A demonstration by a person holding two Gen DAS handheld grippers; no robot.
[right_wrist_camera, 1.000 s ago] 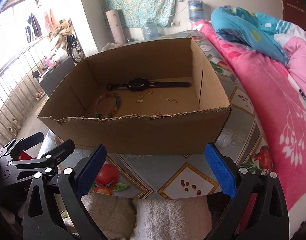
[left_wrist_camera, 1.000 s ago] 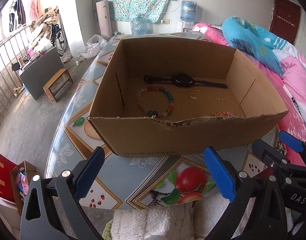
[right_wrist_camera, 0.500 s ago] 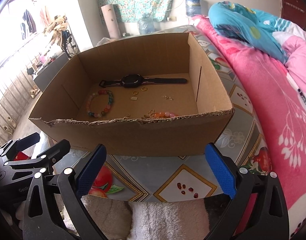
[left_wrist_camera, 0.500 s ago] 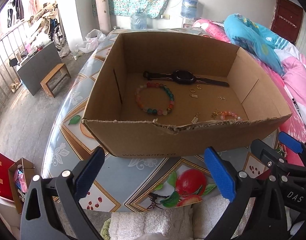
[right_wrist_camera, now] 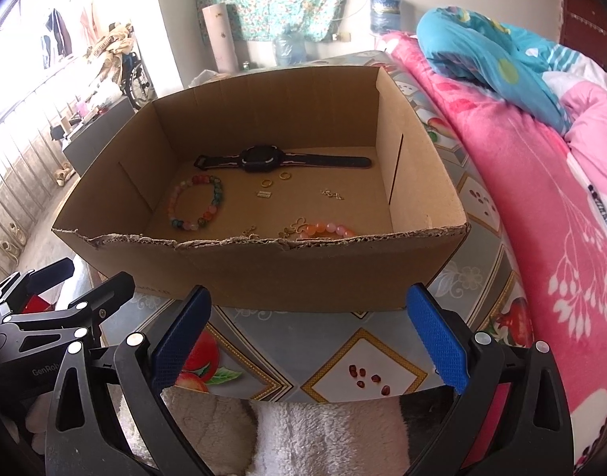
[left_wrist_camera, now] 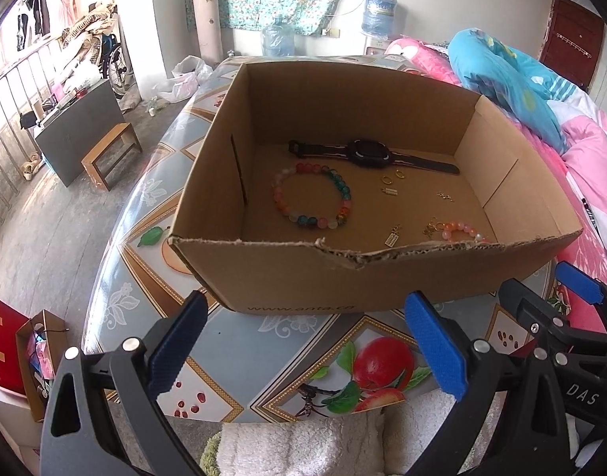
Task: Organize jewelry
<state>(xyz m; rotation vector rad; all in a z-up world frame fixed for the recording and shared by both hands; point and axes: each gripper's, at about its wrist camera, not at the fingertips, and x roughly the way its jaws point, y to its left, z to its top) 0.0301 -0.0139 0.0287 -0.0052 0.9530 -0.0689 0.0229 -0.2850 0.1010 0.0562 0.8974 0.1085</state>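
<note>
An open cardboard box (left_wrist_camera: 287,277) (right_wrist_camera: 303,269) stands on a fruit-patterned table. Inside lie a black watch (left_wrist_camera: 368,152) (right_wrist_camera: 259,158), a multicoloured bead bracelet (left_wrist_camera: 311,198) (right_wrist_camera: 196,206), two gold rings (left_wrist_camera: 393,176) (right_wrist_camera: 275,179), small gold charms (left_wrist_camera: 390,192) and an orange bead bracelet (left_wrist_camera: 460,230) (right_wrist_camera: 327,230) near the front wall. My left gripper (left_wrist_camera: 307,341) hovers open in front of the box's near wall, holding nothing. Beside it, my right gripper (right_wrist_camera: 309,337) is open and empty too, also short of the box.
A pink and blue quilt (right_wrist_camera: 541,150) is piled along the table's right side. White fleece (right_wrist_camera: 323,436) lies under both grippers. Left of the table the floor holds a small wooden stool (left_wrist_camera: 109,154), a grey cabinet (left_wrist_camera: 77,127) and paper bags (left_wrist_camera: 22,353).
Both grippers have risen and tilted down a little, so more of the box floor and the orange bracelet shows. Nothing was picked up; both stay open.
</note>
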